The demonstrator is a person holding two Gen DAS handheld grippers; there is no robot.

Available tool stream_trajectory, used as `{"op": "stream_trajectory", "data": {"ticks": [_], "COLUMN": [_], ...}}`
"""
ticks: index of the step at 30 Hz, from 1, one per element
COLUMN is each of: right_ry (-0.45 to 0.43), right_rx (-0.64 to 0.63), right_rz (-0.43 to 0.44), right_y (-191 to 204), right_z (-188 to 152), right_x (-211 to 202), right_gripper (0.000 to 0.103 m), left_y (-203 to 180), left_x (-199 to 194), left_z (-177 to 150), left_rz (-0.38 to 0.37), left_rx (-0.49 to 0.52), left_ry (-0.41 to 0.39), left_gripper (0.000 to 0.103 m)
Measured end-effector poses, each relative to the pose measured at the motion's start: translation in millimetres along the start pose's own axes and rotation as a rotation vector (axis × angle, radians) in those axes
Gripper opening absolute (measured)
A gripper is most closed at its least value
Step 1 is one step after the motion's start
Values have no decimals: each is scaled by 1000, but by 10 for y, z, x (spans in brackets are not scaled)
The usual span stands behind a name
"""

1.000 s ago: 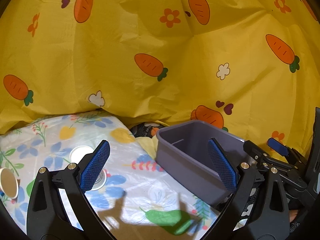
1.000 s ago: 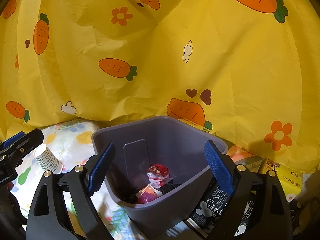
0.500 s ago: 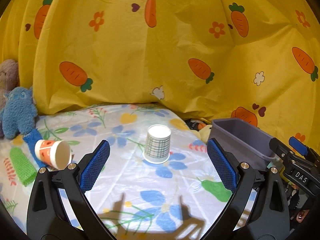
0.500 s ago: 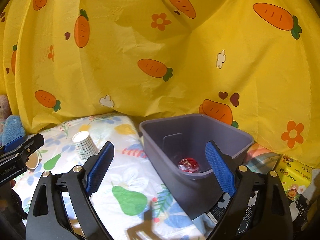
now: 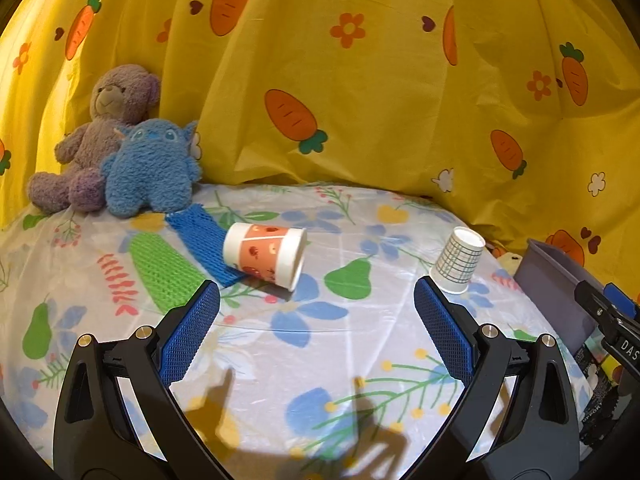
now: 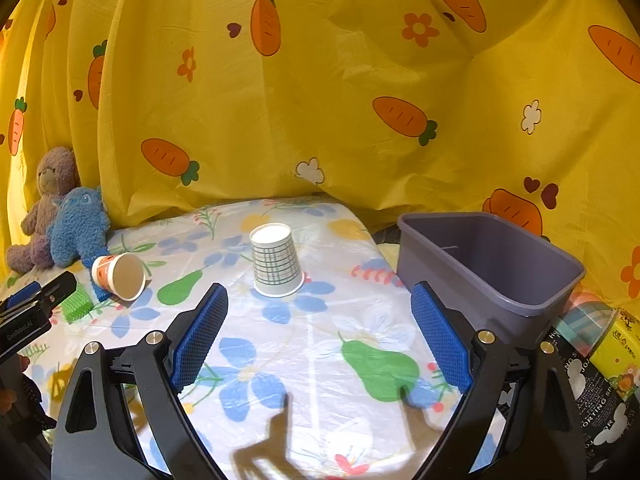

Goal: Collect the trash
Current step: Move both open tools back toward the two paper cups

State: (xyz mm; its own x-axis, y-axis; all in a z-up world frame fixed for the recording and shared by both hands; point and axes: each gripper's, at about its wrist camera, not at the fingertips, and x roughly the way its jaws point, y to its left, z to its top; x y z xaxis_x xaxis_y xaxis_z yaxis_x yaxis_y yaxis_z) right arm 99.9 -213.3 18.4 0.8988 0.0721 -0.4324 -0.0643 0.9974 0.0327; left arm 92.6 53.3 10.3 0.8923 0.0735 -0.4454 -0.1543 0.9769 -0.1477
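Note:
An orange-patterned paper cup (image 5: 265, 254) lies on its side on the flowered tablecloth; it also shows in the right wrist view (image 6: 119, 276). A white grid-patterned cup (image 6: 277, 260) stands upside down mid-table, also in the left wrist view (image 5: 458, 261). A grey bin (image 6: 490, 258) stands at the table's right edge, its inside hidden. My left gripper (image 5: 317, 332) is open and empty, short of the orange cup. My right gripper (image 6: 319, 336) is open and empty, short of the grid cup.
A blue foam net (image 5: 202, 242) and a green foam net (image 5: 162, 270) lie beside the orange cup. Two plush toys, one purple (image 5: 102, 136) and one blue (image 5: 150, 168), sit at the back left. A yellow carrot-print curtain (image 6: 340, 100) hangs behind. Packages (image 6: 614, 346) lie right of the bin.
Both grippers have swung left, away from the bin and toward the table. The cups and plush toys have come into view. Both stay open and empty.

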Motion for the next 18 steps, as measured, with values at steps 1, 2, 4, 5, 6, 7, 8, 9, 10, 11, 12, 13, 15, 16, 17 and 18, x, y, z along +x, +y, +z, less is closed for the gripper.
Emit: {"op": "stream_trajectory", "data": {"ticks": [1, 2, 4, 5, 6, 7, 8, 9, 10, 11, 12, 13, 15, 16, 17, 18], "right_ry": [5, 9, 17, 23, 28, 32, 37, 44, 50, 56, 61, 65, 72, 75, 78, 80], "right_rx": [-8, -18, -35, -41, -47, -51, -55, -58, -59, -61, -65, -70, -81, -85, -88, -92], "right_rz": [7, 14, 23, 28, 32, 36, 41, 46, 52, 56, 60, 59, 55, 53, 51, 51], "right_y": [50, 110, 209, 255, 299, 340, 370, 403, 434, 464, 480, 506, 550, 566, 581, 597], "right_z": [5, 8, 12, 20, 32, 46, 53, 63, 73, 78, 86, 95, 110, 116, 126, 133], "right_x": [31, 62, 119, 154, 189, 227, 257, 290, 322, 354, 385, 418, 477, 501, 529, 561], "right_gripper": [89, 89, 89, 89, 89, 89, 89, 89, 89, 89, 89, 89, 89, 89, 89, 89], "left_y": [46, 89, 166, 199, 224, 252, 279, 301, 316, 324, 332, 338, 338, 337, 333, 336], "left_x": [-9, -13, -20, -18, -20, -12, 0, 11, 24, 41, 60, 81, 127, 144, 159, 182], "left_z": [5, 14, 24, 36, 45, 60, 75, 92, 105, 117, 127, 138, 162, 171, 178, 185], "left_rz": [11, 21, 42, 50, 55, 61, 67, 70, 72, 74, 77, 78, 75, 74, 72, 70], "left_rx": [-6, -10, -14, -16, -18, -21, -24, -27, -27, -24, -22, -20, -14, -9, -3, 1], "left_ry": [-1, -3, -8, -9, -10, -8, -7, -7, -6, -5, -3, 0, 9, 11, 12, 13], "left_gripper": [96, 96, 96, 96, 96, 96, 96, 96, 96, 96, 96, 96, 96, 96, 96, 96]}}
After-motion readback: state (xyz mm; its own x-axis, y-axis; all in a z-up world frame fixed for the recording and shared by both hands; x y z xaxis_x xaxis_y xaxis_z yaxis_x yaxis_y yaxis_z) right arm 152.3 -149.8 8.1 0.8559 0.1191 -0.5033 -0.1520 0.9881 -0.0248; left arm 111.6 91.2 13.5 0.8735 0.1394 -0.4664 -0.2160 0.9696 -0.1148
